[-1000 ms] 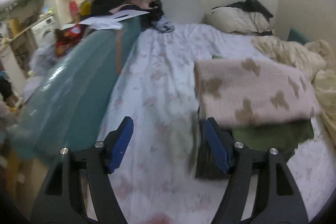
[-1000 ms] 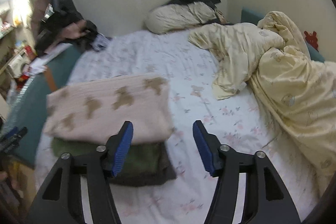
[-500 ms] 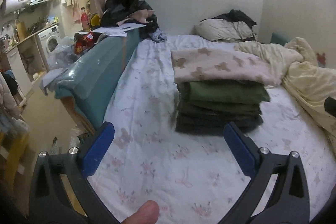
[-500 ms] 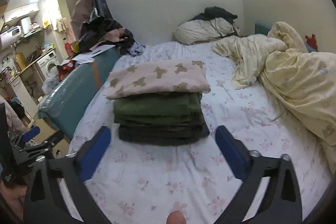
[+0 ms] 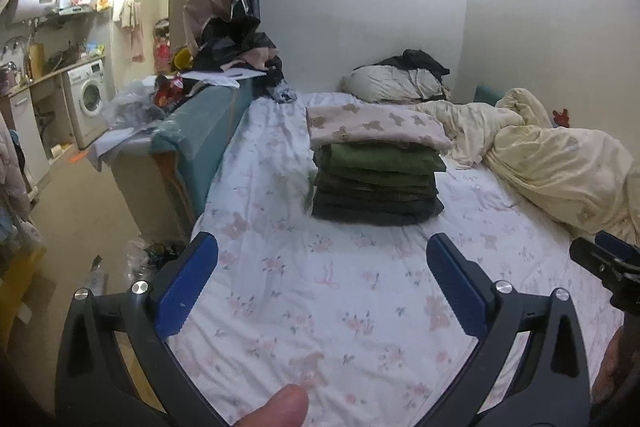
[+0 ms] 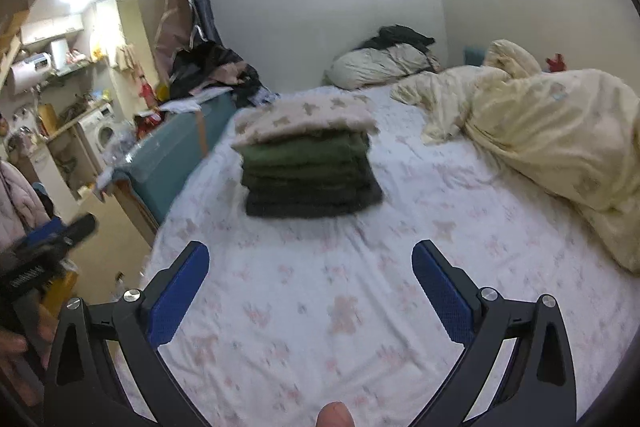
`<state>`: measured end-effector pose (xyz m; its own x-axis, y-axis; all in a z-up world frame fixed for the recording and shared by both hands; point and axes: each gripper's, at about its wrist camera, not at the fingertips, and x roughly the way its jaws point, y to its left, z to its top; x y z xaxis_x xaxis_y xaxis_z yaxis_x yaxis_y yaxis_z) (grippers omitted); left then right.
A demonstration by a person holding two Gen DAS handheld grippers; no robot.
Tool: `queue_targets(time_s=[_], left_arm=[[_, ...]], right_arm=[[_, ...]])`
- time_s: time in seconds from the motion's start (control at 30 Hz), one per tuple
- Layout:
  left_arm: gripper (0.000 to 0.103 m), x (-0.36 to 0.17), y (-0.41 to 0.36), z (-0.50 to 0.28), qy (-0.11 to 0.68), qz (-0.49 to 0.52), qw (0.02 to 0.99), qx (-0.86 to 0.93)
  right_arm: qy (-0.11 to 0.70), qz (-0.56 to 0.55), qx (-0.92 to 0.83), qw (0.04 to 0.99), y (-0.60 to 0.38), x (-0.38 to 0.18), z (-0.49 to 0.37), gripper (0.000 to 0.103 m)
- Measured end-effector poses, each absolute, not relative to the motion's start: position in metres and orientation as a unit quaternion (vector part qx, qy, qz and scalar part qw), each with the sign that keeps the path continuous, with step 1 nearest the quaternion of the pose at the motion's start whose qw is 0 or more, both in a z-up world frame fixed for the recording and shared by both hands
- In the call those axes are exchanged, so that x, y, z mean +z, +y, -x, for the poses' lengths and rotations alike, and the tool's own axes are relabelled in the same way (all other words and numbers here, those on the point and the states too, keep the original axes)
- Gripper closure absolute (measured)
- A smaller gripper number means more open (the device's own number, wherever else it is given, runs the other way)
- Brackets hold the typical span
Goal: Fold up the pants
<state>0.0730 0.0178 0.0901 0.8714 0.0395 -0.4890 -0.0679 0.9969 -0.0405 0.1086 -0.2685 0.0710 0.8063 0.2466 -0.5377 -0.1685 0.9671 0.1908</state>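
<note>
The folded pants (image 5: 376, 169) sit in a squared stack on the bed (image 5: 320, 287), in the centre of the left wrist view and slightly left of centre in the right wrist view. The stack lies ahead of both grippers and well apart from them, with bare sheet between. Its long axis runs across the frame, its near edge broadside to the jaws. Neither hand is clearly nearer; the stack sits close to centre between the left gripper's jaws and a little left of centre between the right's.

Condition of the stack: a pale pink pair printed with brown bear shapes (image 5: 372, 129) lies on top, overhanging the layers beneath. Below it are olive-green layers, then dark grey ones at the base. Edges are aligned and the pile stands level. No unfolded pants are visible on the open sheet.

The left gripper (image 5: 322, 281) has its jaws spread wide, with nothing between them. The right gripper (image 6: 310, 285) likewise stands wide and empty. Each shows at the edge of the other's view.

Surroundings: a rumpled yellow duvet (image 5: 560, 163) occupies the right of the frame, a pillow (image 5: 388, 83) lies at the upper centre by the wall, and a teal sofa back (image 5: 204, 131) borders the bed on the left.

Judgement: the stack appears finished; any further pair must be sought elsewhere.
</note>
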Motion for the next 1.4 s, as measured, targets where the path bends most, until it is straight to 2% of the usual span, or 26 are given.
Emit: queue_targets(time_s=[0.37, 0.6, 0.8, 1.4], left_arm=[[0.000, 0.048, 0.030, -0.013, 0.260, 0.044, 0.963, 0.051], [0.000, 0.010, 0.018, -0.016, 0.288, 0.022, 0.956, 0.046], [0.000, 0.004, 0.006, -0.022, 0.262, -0.005, 0.963, 0.066], [0.000, 0.001, 0.000, -0.022, 0.281, 0.012, 0.959, 0.029]], right_arm=[[0.265, -0.050, 0.097, 0.958, -0.267, 0.038, -0.045, 0.000], [0.262, -0.054, 0.087, 0.960, -0.255, 0.011, -0.038, 0.000], [0.254, -0.022, 0.071, 0.964, -0.244, 0.000, -0.046, 0.000], [0.271, -0.017, 0.075, 0.959, -0.236, -0.011, -0.049, 0.000]])
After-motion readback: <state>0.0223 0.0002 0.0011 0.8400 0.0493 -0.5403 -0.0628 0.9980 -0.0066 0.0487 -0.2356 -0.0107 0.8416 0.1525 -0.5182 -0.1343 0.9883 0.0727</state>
